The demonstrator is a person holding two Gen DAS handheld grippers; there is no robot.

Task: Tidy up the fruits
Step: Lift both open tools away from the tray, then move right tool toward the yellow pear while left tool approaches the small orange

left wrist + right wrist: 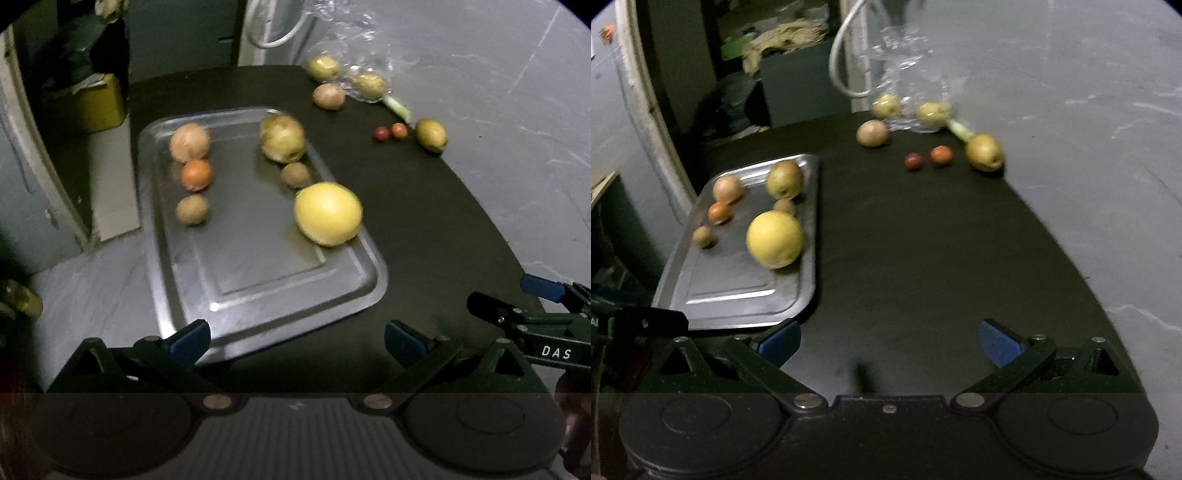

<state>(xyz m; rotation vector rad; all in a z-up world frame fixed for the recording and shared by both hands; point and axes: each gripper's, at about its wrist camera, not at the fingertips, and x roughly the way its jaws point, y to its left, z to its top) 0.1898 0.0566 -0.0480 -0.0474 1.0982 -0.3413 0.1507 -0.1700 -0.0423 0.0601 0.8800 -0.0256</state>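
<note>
A metal tray (280, 295) (738, 295) lies on a dark table and holds several fruits, among them a large yellow fruit (328, 213) (774, 239), a pear-like fruit (282, 137) (784, 178) and an orange one (196, 174) (720, 212). Loose on the table beyond it are a yellow-green fruit (431, 135) (984, 152), two small red-orange fruits (390, 132) (928, 157) and a brownish fruit (329, 96) (872, 133). My left gripper (297, 341) hangs open over the tray's near edge, empty. My right gripper (890, 343) (532, 295) is open over bare table, right of the tray.
A crumpled clear plastic bag (354, 48) (908, 88) with two yellow fruits near it sits at the table's far end, with a green stalk (399, 107) beside it. Grey floor lies right of the table. Dark shelving and a yellow box (99, 103) stand at the far left.
</note>
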